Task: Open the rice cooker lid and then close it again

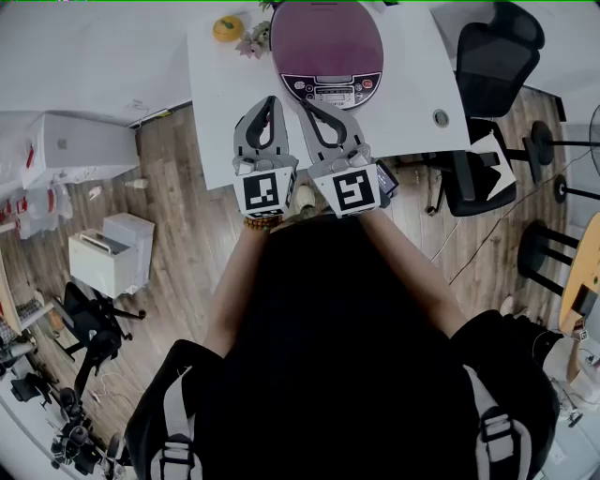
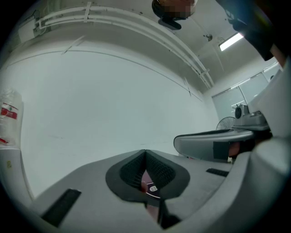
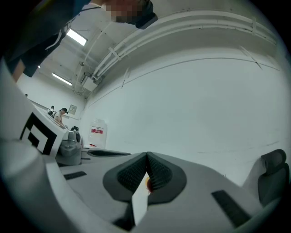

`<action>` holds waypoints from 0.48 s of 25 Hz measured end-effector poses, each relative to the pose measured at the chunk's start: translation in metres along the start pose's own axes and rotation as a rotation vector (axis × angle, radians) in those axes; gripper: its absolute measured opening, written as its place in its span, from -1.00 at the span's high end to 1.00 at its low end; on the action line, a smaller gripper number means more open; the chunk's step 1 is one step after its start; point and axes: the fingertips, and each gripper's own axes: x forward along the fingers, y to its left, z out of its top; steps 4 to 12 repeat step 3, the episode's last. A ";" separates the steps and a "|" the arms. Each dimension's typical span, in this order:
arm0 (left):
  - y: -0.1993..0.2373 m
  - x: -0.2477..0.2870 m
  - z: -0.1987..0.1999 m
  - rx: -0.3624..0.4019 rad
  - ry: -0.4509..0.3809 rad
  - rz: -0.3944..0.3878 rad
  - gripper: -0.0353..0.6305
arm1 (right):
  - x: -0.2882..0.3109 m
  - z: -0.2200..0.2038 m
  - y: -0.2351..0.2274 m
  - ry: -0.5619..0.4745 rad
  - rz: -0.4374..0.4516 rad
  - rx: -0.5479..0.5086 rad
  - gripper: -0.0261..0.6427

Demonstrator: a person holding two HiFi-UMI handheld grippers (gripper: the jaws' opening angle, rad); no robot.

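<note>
Both sets of tongs are pinched fully shut, pads meeting, nothing in either. The left tongs (image 1: pixel 272 101) and right tongs (image 1: pixel 305 105) sit side by side, bodies nearly touching, tips out over the white counter (image 1: pixel 412 94) and marker cubes back around its near edge. Straight off the tips is the rice cooker (image 1: pixel 326 42), lid down, with its control panel (image 1: pixel 330 90) facing the tongs. The right tip is just beside the panel's front-left corner, the left tip over bare counter. Further left, an orange object (image 1: pixel 227 28) sits beside the cooker. To the right it's bare counter out to the edge, where an office chair (image 1: pixel 497 56) stands.
</note>
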 end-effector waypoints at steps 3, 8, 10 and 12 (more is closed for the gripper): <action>0.003 -0.002 0.009 -0.003 -0.018 -0.001 0.83 | -0.002 0.006 -0.002 -0.012 0.004 0.018 0.83; 0.003 -0.002 0.009 -0.003 -0.018 -0.001 0.83 | -0.002 0.006 -0.002 -0.012 0.004 0.018 0.83; 0.003 -0.002 0.009 -0.003 -0.018 -0.001 0.83 | -0.002 0.006 -0.002 -0.012 0.004 0.018 0.83; 0.003 -0.002 0.009 -0.003 -0.018 -0.001 0.83 | -0.002 0.006 -0.002 -0.012 0.004 0.018 0.83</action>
